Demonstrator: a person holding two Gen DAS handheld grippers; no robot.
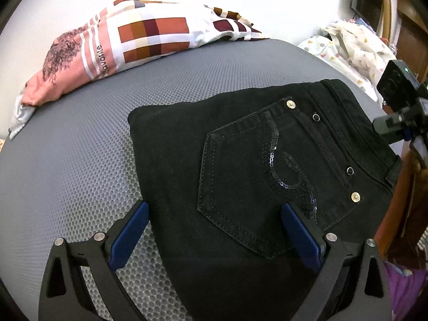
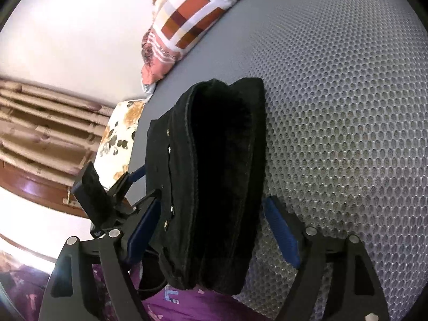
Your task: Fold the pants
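**Nearly folded, bundle at the mattress edge**

Now the risks. The pants sit as a thick folded stack, and in my right view their near end reaches the edge of the mattress, seemingly overhanging the purple fabric below. I judge a nudge from either set of jaws could tip the bundle off that edge. The layers also look loose at the open end, so a sideways drag could slide the top layer and undo the fold.

My left gripper has its jaws spread wide, holding nothing; the pants lie between and ahead of its fingers, one pad over bare mattress, the other over the cloth. My right gripper is also wide open, gripping nothing, straddling the stack's end; whether the pads touch the cloth I cannot tell. If I close the right one now, I'd likely pinch only some layers.

Pants: black denim, back pocket up with sequin swirl and metal rivets, waistband to the far right of my left jaws. Folded compact, several layers, edges roughly aligned. Patterned pillow well beyond the stack.
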